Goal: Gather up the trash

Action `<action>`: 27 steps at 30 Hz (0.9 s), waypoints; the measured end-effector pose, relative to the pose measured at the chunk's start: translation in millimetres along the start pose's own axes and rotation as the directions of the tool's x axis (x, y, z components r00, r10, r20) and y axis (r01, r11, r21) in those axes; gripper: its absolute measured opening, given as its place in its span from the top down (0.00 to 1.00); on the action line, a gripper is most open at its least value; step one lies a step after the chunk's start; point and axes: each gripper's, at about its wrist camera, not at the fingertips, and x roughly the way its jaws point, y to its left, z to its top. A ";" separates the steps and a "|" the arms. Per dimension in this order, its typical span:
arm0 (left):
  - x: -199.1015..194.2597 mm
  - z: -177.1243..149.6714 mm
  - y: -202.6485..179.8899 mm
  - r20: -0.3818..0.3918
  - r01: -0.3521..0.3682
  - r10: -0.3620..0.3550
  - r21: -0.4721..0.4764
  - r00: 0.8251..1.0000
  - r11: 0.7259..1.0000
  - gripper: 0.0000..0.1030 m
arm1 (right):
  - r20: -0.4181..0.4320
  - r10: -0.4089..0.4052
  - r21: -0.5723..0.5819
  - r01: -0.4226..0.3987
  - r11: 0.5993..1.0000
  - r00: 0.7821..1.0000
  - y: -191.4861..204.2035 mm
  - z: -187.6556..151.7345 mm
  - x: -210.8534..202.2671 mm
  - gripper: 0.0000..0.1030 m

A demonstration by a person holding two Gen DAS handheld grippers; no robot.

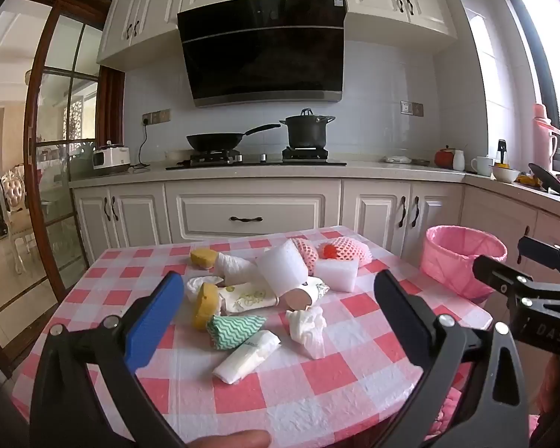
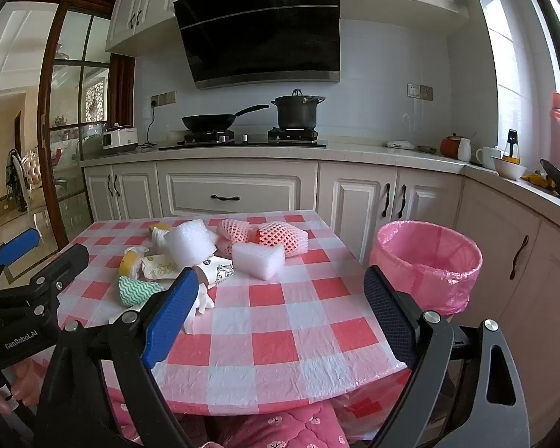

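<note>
Trash point(image 1: 257, 291) lies heaped on the far half of a table point(image 1: 317, 384) covered in a red-and-white checked cloth. From left to right the heap comprises a yellow sponge point(image 1: 205, 304) standing on edge, a green wavy-striped cloth point(image 1: 233, 330) just beside it, a folded white packet point(image 1: 248, 356) nearer the camera, a crumpled white tissue point(image 1: 308, 326), white foam blocks point(image 1: 336, 272) and pink foam fruit netting point(image 1: 345, 252) at the rear. The left gripper point(image 1: 280, 317) hovers before the heap, jaws spread wide and empty. The right gripper point(image 2: 282, 315) hangs over bare cloth, likewise wide apart and empty. A bin lined with a pink bag point(image 2: 427, 265) stands on the floor just beside the table's right edge.
</note>
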 end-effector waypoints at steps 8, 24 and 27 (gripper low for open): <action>-1.5 0.2 0.9 0.008 0.000 0.001 -0.006 1.000 1.000 0.04 | 0.002 -0.001 -0.001 0.001 1.000 1.000 -0.2 -0.2 0.1 0.18; -0.9 0.2 0.5 0.004 -0.002 0.002 -0.004 1.000 1.000 0.04 | 0.002 0.000 -0.003 0.000 1.000 1.000 0.5 0.2 -0.1 0.18; -0.8 0.2 0.6 0.003 -0.003 0.003 -0.004 1.000 1.000 0.04 | 0.001 -0.001 -0.002 0.001 1.000 1.000 0.4 0.5 0.1 0.18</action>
